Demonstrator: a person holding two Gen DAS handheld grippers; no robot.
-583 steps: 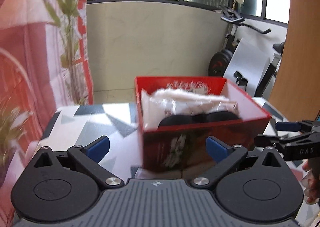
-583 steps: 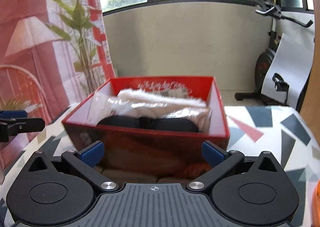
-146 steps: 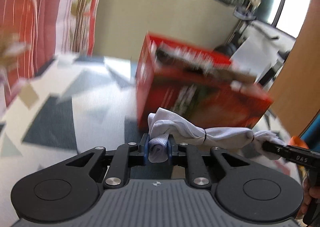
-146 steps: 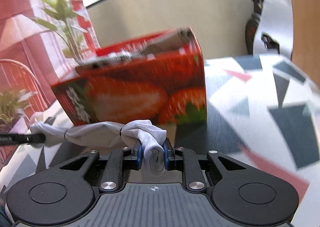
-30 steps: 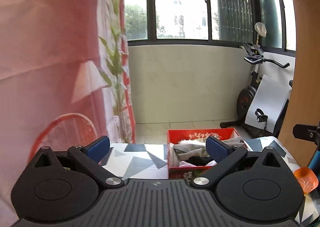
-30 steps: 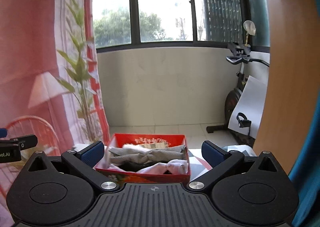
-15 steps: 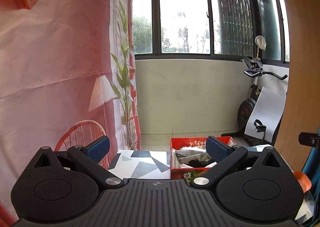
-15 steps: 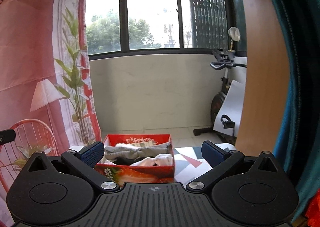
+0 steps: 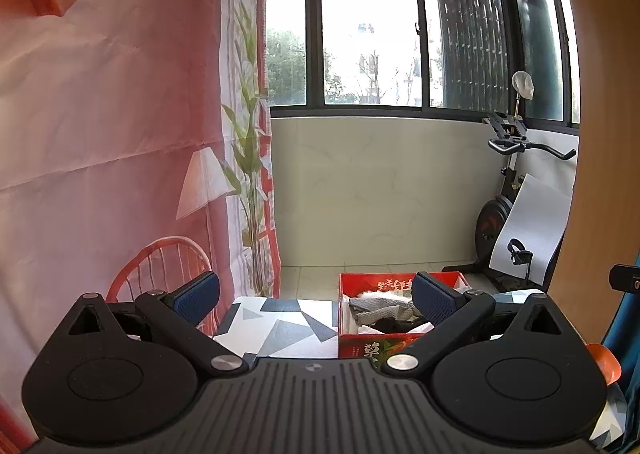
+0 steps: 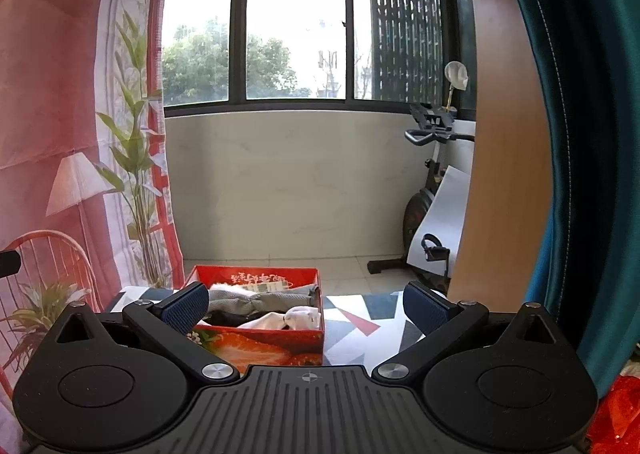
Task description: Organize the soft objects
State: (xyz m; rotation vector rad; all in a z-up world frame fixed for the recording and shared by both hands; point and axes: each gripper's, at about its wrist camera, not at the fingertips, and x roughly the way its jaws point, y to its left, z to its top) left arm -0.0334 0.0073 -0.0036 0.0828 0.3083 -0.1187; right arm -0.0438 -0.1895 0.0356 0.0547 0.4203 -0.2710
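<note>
1. Left wrist view: the left gripper (image 9: 316,296) is held high and well back from the table (image 9: 280,328), and its two blue-padded fingers (image 9: 198,296) stand wide apart with nothing between them.
2. Right wrist view: the right gripper (image 10: 306,306) has its two fingers (image 10: 186,308) also spread wide, and they hold nothing.
3. One red box (image 10: 260,348) with a strawberry picture on its near side stands on the patterned table, far ahead of both grippers and lower than them. In the left view the box (image 9: 362,348) sits to the right of centre, partly behind the right finger; in the right view it sits to the left of centre, partly behind the left finger.
4. Inside the box I can count at least four soft pieces: one grey knitted piece (image 10: 264,301), one white sock (image 10: 302,316) at the near right corner, one black piece (image 10: 228,318) and one white fluffy piece (image 10: 222,286) at the far side. I cannot tell the exact number, because they lie on each other.
5. Nothing soft lies on the bare part of the table beside the box.
6. One exercise bike (image 10: 428,213) stands far right by the window wall.
</note>
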